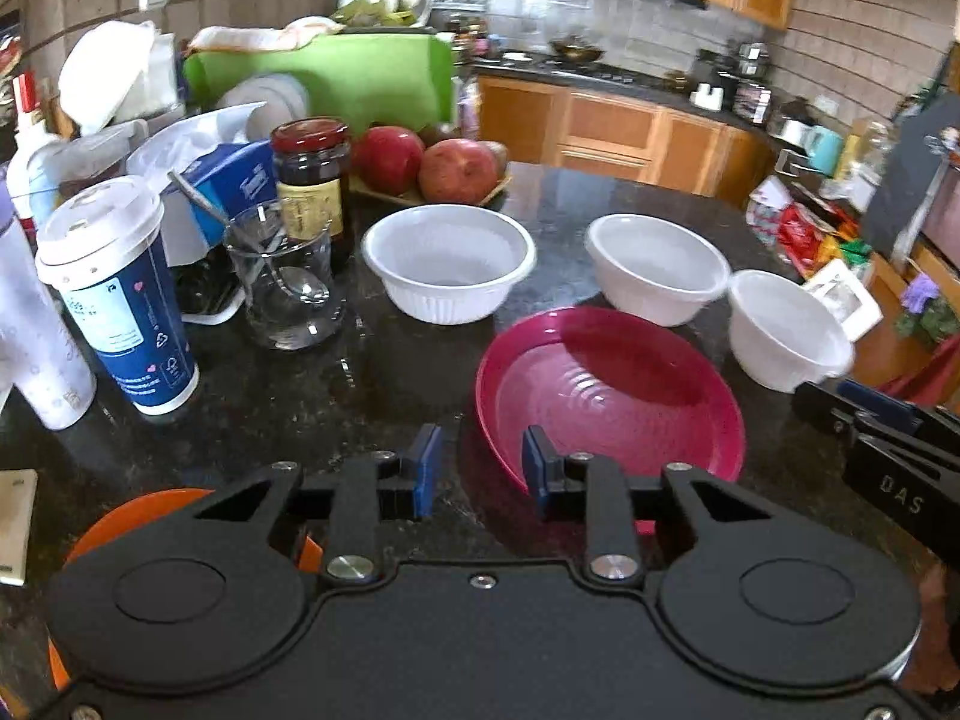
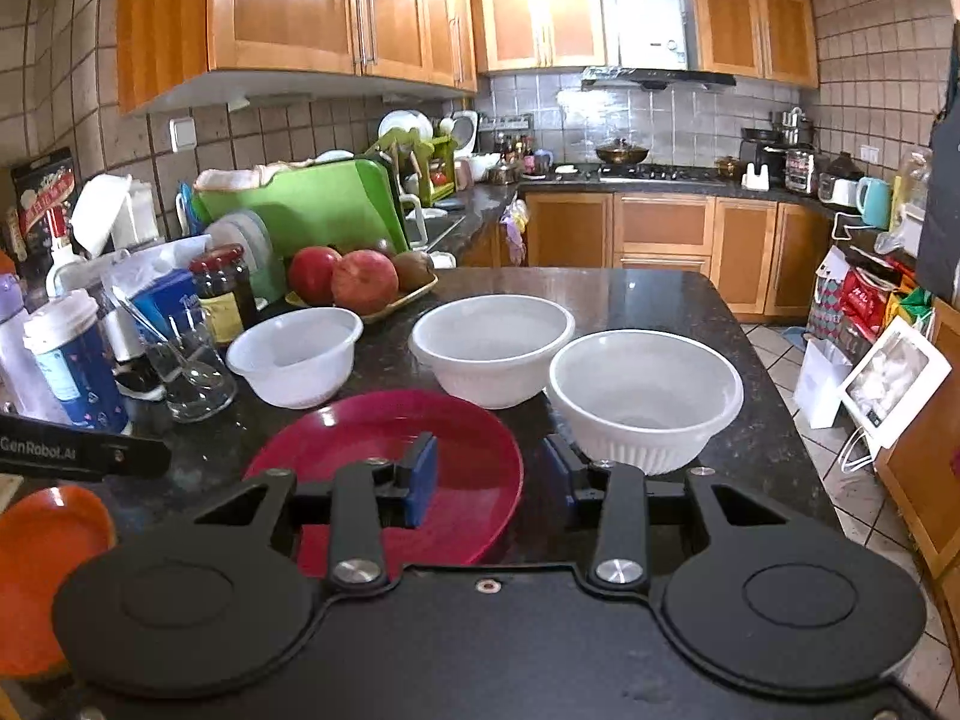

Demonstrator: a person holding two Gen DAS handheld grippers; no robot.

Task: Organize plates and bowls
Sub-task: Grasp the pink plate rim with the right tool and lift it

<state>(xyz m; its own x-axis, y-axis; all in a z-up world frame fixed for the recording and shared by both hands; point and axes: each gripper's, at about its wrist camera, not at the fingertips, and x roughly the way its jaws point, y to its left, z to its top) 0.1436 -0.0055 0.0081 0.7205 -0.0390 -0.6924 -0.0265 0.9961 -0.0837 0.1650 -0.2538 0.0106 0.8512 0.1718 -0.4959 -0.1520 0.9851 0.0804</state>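
Observation:
A magenta plate point(image 1: 612, 390) point(image 2: 384, 450) lies on the dark counter. Three white bowls stand behind it: left point(image 1: 447, 261) point(image 2: 294, 354), middle point(image 1: 657, 267) point(image 2: 492, 345), right point(image 1: 786, 330) point(image 2: 645, 396). An orange plate point(image 1: 150, 510) point(image 2: 48, 546) lies at the near left, partly under my left gripper. My left gripper point(image 1: 480, 468) is open and empty at the magenta plate's near left rim. My right gripper point(image 2: 489, 474) is open and empty, with its left finger over the magenta plate's right edge and its right finger just in front of the right bowl.
The left side holds clutter: a blue paper cup point(image 1: 117, 294), a glass with a spoon point(image 1: 282, 276), a dark jar point(image 1: 312, 180), a fruit tray point(image 1: 432, 168) and a green dish rack point(image 2: 300, 204). The counter's edge point(image 2: 774, 396) drops to the floor on the right.

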